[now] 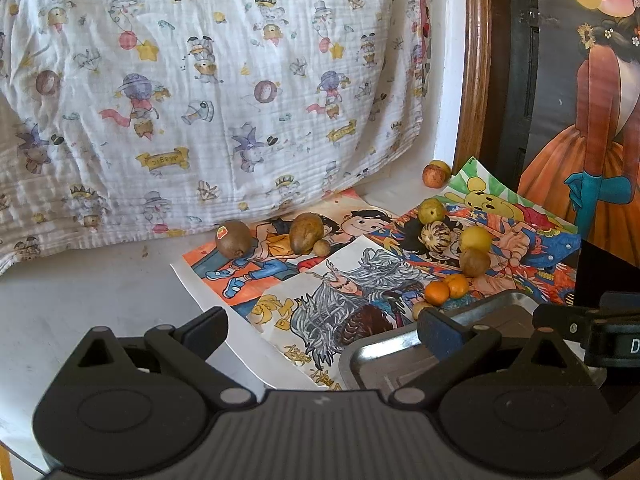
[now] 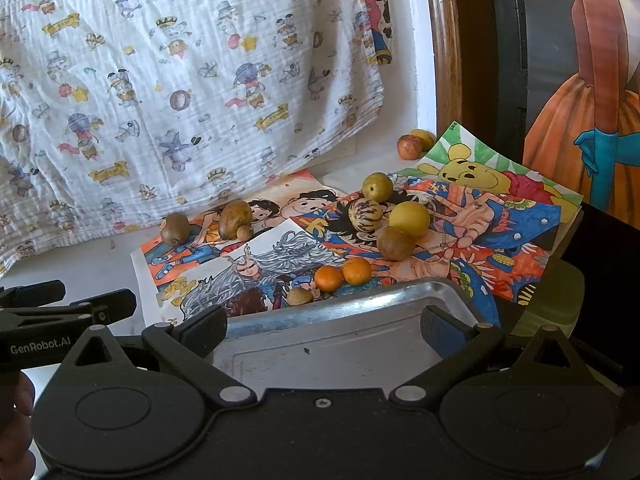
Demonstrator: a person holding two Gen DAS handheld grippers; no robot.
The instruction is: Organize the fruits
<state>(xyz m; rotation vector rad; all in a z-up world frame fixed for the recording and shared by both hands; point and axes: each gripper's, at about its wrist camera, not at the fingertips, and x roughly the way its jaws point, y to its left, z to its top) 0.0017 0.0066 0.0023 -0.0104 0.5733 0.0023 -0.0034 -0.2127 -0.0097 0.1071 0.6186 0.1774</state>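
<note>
Loose fruits lie on coloured cartoon drawings (image 1: pixel 352 280) (image 2: pixel 280 256). A kiwi (image 1: pixel 233 238) (image 2: pixel 175 229) with a sticker and a brown oval fruit (image 1: pixel 306 233) (image 2: pixel 235 219) sit at the left. Two small oranges (image 1: pixel 446 289) (image 2: pixel 342 274), a yellow fruit (image 1: pixel 475 239) (image 2: pixel 409 219), a striped fruit (image 1: pixel 436 234) (image 2: pixel 364 213) and a green one (image 1: pixel 431 211) (image 2: pixel 377 187) lie nearer the metal tray (image 1: pixel 384 354) (image 2: pixel 340 344). My left gripper (image 1: pixel 320 328) is open above the drawings' near edge. My right gripper (image 2: pixel 320 326) is open over the tray, holding nothing.
A patterned white cloth (image 1: pixel 208 92) (image 2: pixel 180 80) rises behind the fruits. Two more fruits (image 1: pixel 436 173) (image 2: pixel 414 144) rest by the wooden frame (image 1: pixel 476 60). A painted panel (image 1: pixel 580 140) stands at the right. Bare grey tabletop (image 1: pixel 100 292) lies to the left.
</note>
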